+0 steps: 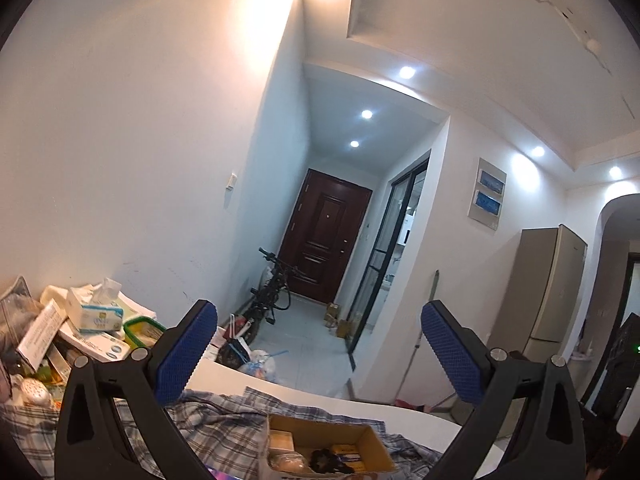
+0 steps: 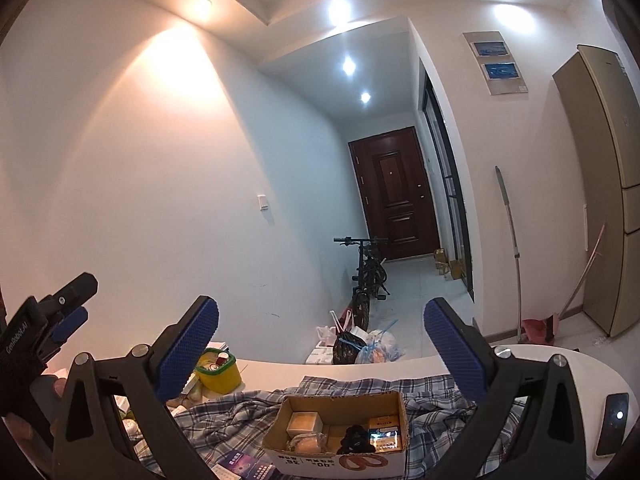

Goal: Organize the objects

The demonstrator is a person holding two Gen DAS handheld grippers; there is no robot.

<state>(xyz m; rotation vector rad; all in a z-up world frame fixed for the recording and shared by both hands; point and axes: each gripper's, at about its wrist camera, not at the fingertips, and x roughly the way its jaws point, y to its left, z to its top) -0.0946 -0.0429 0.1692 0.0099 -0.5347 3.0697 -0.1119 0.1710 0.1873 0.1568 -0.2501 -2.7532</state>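
Note:
An open cardboard box [image 2: 336, 436] sits on a plaid cloth [image 2: 240, 412] on the white table; it holds small boxes, a black item and a wrapped bun. It also shows in the left wrist view [image 1: 328, 450]. My left gripper [image 1: 318, 350] is open and empty, raised above the box. My right gripper [image 2: 320, 346] is open and empty, also above the box. The left gripper shows at the left edge of the right wrist view [image 2: 68, 304]. A purple packet [image 2: 240, 460] lies on the cloth in front of the box.
A pile with a tissue pack [image 1: 96, 312] and a green-rimmed container [image 1: 144, 330] crowds the table's left. A yellow-green tub [image 2: 218, 370] stands there too. A phone [image 2: 612, 424] lies at the table's right. Bags [image 2: 360, 346], a bicycle [image 2: 368, 276] and a fridge [image 2: 608, 184] stand beyond.

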